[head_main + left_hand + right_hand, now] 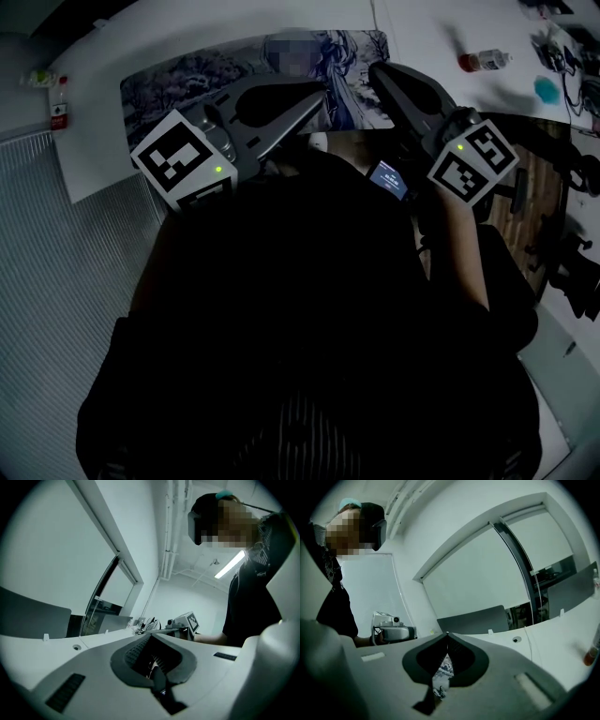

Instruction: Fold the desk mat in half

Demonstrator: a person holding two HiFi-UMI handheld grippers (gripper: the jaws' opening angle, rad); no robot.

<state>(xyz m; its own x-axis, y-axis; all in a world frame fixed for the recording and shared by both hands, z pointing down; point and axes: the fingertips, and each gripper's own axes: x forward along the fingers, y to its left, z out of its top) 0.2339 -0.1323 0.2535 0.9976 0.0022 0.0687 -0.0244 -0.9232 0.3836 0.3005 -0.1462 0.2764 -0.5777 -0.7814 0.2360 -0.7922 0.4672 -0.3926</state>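
Looking steeply down over your dark torso, the head view shows you holding both grippers up in front of you, aimed at a white table (427, 33). The desk mat (187, 75), printed with blue-grey artwork, lies flat and unfolded along the table, its long side running left to right. Your left gripper (319, 98) reaches in from the left, with its tip over the mat's near edge around the middle. Your right gripper (377, 70) reaches in from the right, with its tip over the mat close to its right end. Each gripper carries its marker cube toward you, the left cube (183, 155) and the right cube (473, 159), each with a small green light. In the left gripper view the two jaws are clenched, their tips meeting, with only a narrow slit between the dark ribbed pads. In the right gripper view the jaws are likewise closed tip to tip, and a thin strip of the mat's print shows through the slit between them. Neither view shows whether the tips touch the mat. A small bottle (483, 61) with a red cap lies on the table, well apart from the mat's right end.
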